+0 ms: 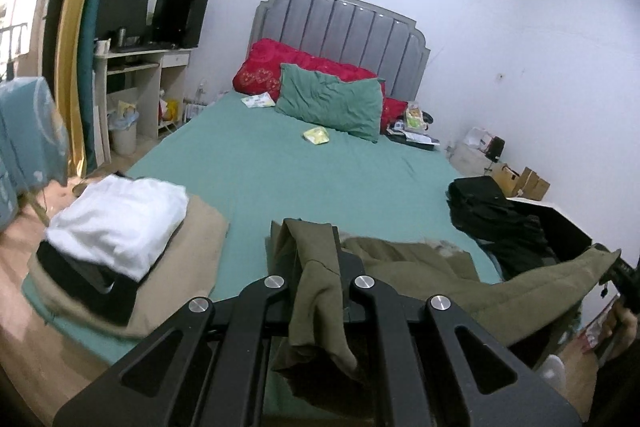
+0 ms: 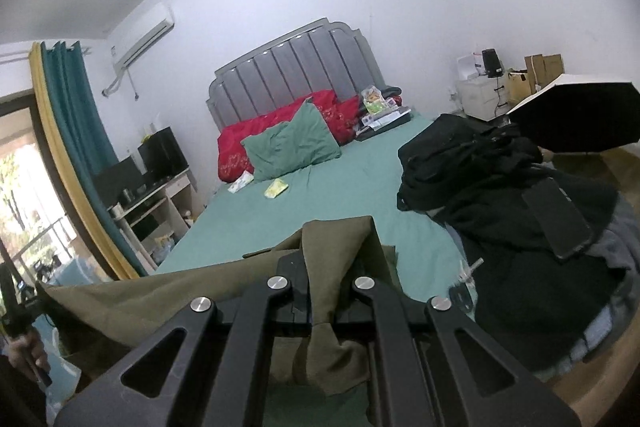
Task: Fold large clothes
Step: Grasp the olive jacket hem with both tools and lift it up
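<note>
Both grippers, left (image 1: 316, 259) and right (image 2: 322, 267), clench the olive garment (image 1: 400, 259); only the left view shows the folded stack (image 1: 120, 223).

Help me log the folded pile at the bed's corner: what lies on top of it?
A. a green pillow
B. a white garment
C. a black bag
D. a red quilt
B: in the left wrist view a white garment sits on top of the pile, over black and tan layers.
</note>
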A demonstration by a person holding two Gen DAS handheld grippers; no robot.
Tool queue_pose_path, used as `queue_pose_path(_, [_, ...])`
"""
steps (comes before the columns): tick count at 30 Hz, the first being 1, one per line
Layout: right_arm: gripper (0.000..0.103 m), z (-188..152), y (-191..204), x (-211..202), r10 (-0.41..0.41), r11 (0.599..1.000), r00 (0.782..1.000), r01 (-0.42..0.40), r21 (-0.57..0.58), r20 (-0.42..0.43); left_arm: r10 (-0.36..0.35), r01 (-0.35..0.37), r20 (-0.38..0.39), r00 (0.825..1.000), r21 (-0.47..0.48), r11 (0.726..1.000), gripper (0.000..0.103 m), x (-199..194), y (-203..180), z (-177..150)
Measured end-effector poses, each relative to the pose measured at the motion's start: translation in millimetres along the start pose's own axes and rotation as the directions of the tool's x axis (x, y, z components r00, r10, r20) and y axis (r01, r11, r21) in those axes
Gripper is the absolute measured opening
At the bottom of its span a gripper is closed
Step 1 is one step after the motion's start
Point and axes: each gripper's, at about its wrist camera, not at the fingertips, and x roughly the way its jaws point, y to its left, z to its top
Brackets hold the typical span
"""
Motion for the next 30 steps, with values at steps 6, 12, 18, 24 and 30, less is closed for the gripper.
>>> queue_pose_path(6, [0.005,15,-15,70,0.0,1.0,1.0,0.0,-0.007,-0.002,-0.001,0.0,-0.021,1.0,-0.041,0.999,0.006,82,9,20])
queue_pose_path(12, [0.005,15,-21,136,-0.015,1.0,1.0,0.015,-0.026,-0.023,0.01,-0.015,-0.07,0.998,-0.072,0.997,0.006,152,20,27])
queue_pose_path(18, [0.005,5,-34,212,-0.055,0.998,0.995,0.051,-0.041,-0.089,0.045,-0.054,-0.15,0.988,-0.051,0.997,0.006,230,25,21])
queue_pose_path(24, [0.006,-20,-69,298,-0.09,0.995,0.964,0.099,0.02,-0.25,0.083,-0.096,-0.274,0.958,-0.036,0.995,0.008,317,36,4])
queue_pose_path(30, [0.013,-56,-97,376,-0.104,0.99,0.851,0.138,0.027,-0.515,0.068,-0.102,-0.344,0.936,-0.082,0.991,0.036,355,53,-2])
